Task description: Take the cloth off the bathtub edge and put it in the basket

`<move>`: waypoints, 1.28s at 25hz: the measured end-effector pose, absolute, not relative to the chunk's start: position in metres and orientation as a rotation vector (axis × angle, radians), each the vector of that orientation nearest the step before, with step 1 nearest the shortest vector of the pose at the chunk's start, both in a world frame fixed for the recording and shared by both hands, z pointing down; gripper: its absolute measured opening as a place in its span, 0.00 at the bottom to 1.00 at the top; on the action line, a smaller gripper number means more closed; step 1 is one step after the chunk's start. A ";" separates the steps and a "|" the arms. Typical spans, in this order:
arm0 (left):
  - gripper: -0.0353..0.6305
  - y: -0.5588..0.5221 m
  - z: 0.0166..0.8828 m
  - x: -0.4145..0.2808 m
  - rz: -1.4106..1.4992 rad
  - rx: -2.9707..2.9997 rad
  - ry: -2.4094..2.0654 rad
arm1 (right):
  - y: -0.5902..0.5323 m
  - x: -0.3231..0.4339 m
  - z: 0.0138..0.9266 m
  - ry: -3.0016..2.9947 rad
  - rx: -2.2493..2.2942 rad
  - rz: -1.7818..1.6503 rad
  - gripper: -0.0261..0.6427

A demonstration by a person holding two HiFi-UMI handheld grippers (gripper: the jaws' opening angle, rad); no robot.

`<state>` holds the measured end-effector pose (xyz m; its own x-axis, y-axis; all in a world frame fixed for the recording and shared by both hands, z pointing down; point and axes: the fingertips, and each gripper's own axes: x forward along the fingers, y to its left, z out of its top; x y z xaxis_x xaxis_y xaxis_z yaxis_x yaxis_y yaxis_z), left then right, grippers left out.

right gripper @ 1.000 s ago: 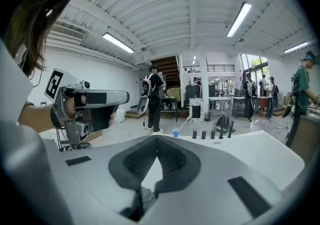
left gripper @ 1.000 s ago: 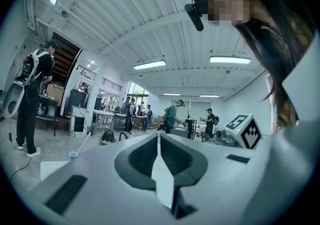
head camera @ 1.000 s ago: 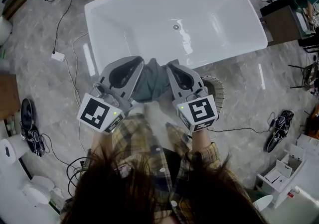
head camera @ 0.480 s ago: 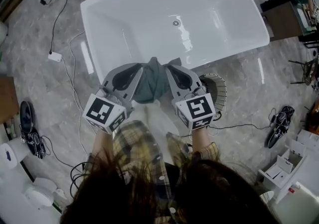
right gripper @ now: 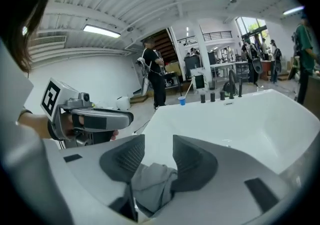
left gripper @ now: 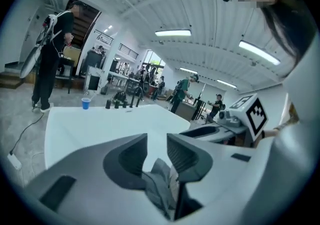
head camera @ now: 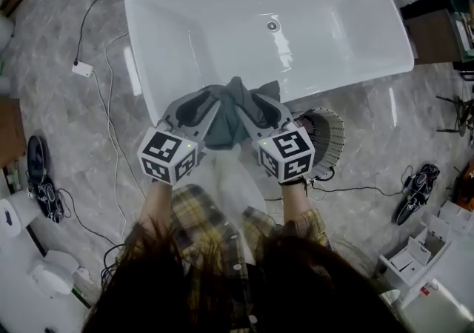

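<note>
Cloth (head camera: 231, 113), grey, bunched between both grippers at near rim of bathtub (head camera: 222, 21). Left hand-held gripper (left gripper: 156, 141): jaws just opened, slightly apart, cloth fold loose deep between them. Right hand-held gripper (right gripper: 159, 144): jaws just opened, wider apart, cloth likewise between. Basket (head camera: 331, 139) on floor, just beside right hand-held gripper.

No readable words, labels, brands or numbers in any view. Only sign-like marks: black-and-white square code patterns, without letters or digits, on faces of left marker cube (head camera: 169, 157) at rear of left gripper (head camera: 211, 100) and on right marker cube (head camera: 287, 154) at rear of right gripper (head camera: 259, 100). Background too small and blurred for any print to be made out.
</note>
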<state>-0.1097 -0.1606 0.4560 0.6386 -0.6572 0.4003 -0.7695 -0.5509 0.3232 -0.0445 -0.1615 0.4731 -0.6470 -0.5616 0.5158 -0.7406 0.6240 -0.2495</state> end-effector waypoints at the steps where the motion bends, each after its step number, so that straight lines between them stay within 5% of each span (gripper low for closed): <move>1: 0.22 -0.159 0.467 -0.108 0.348 2.371 -1.105 | -0.161 -0.044 0.483 -2.448 1.033 0.643 0.29; 32: 0.43 -0.132 0.692 -0.149 0.796 2.010 -1.095 | -0.167 0.006 0.686 -2.150 1.223 0.867 0.56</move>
